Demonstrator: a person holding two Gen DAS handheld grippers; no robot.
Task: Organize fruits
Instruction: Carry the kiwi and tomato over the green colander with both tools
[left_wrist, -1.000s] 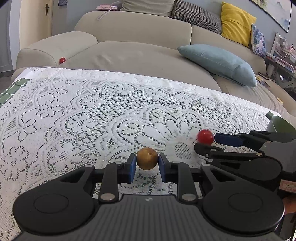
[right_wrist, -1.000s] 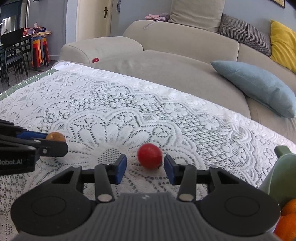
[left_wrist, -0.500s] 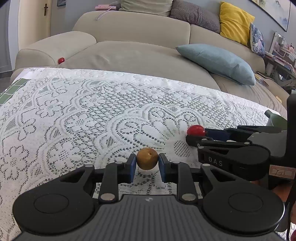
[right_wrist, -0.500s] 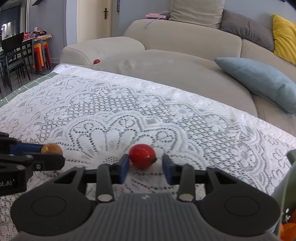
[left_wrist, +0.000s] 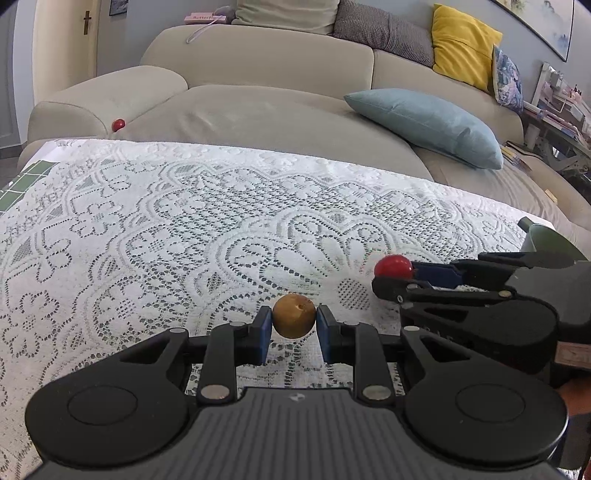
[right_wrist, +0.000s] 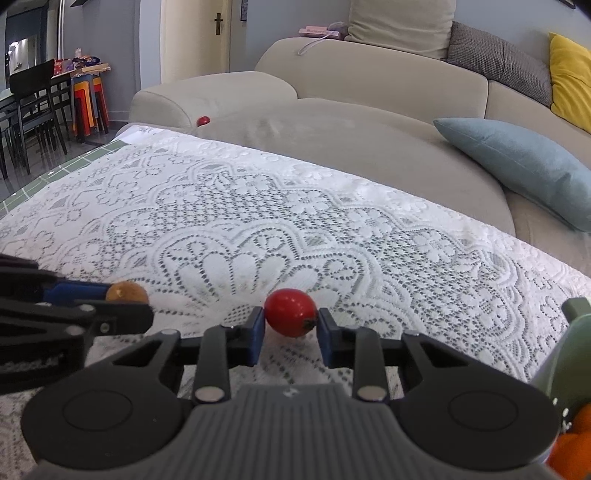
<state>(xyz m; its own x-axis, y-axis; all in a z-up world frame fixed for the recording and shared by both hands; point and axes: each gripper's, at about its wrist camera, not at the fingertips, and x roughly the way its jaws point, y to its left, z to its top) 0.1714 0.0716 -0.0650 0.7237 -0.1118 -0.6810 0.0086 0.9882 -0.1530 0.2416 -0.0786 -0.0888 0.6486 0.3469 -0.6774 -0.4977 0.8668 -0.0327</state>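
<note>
My left gripper (left_wrist: 294, 326) is shut on a small round brown fruit (left_wrist: 294, 315), low over the white lace tablecloth (left_wrist: 184, 229). To its right my right gripper (right_wrist: 291, 328) is shut on a small red tomato-like fruit (right_wrist: 291, 312). Each wrist view shows the other gripper from the side: the red fruit (left_wrist: 393, 266) in the right gripper (left_wrist: 395, 277), the brown fruit (right_wrist: 127, 291) in the left gripper (right_wrist: 129, 306). A green bowl (right_wrist: 570, 354) holding orange fruits (right_wrist: 572, 439) stands at the far right; only its rim (left_wrist: 546, 240) shows in the left wrist view.
A beige sofa (left_wrist: 258, 110) runs behind the table, with a blue cushion (left_wrist: 424, 125), a yellow cushion (left_wrist: 465, 48) and another small red fruit (left_wrist: 118, 124) by its armrest. Chairs and stacked stools (right_wrist: 88, 99) stand far left.
The right gripper's jaws closed onto the red fruit, which sat loose between them a second ago. The left gripper kept still, holding the brown fruit.
</note>
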